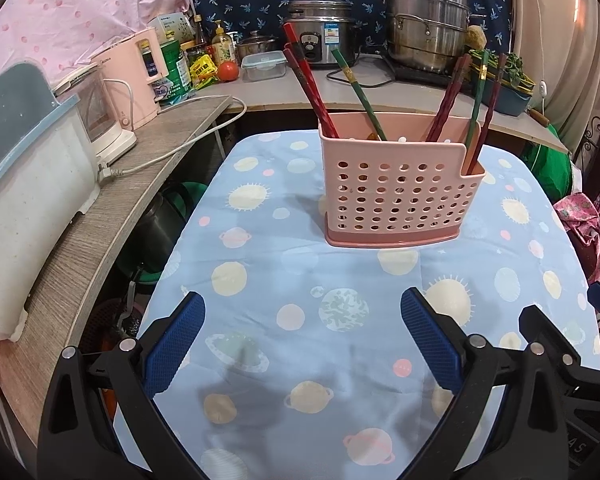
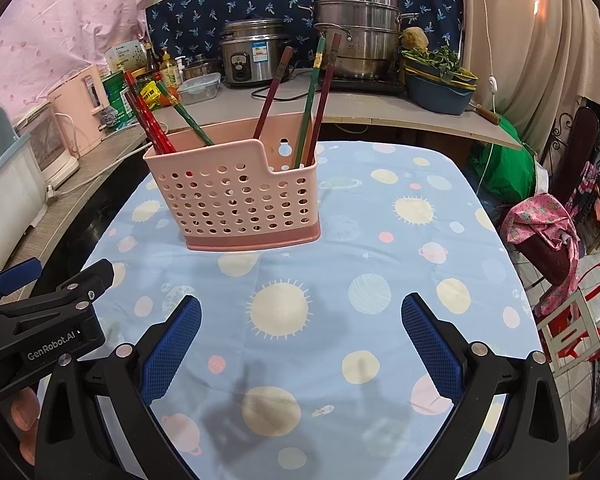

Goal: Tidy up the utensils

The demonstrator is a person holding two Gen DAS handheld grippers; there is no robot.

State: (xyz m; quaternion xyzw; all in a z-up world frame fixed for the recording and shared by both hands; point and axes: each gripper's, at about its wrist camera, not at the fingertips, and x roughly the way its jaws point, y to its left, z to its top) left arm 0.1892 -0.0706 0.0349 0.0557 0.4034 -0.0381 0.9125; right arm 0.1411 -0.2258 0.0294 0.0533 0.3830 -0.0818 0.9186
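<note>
left gripper (image 1: 302,338) wide apart, empty | right gripper (image 2: 300,340) likewise | chopsticks (image 1: 308,80) upright in pink holder (image 1: 396,200), seemingly six

Counts: 1 pink holder (image 1: 396,196) on the table. Chopsticks in it: 6 visible, 4 red, 2 green. Left group: 2 red (image 1: 306,76) plus 1 green (image 1: 358,94). Right group: 2 red (image 1: 448,98) plus 1 green (image 1: 478,100). 2 grippers: left (image 1: 302,338), right (image 2: 300,338), both spread wide, nothing between the fingers. On the counter behind: 1 rice cooker (image 1: 320,38), 1 steel steamer pot (image 1: 428,26).
</note>
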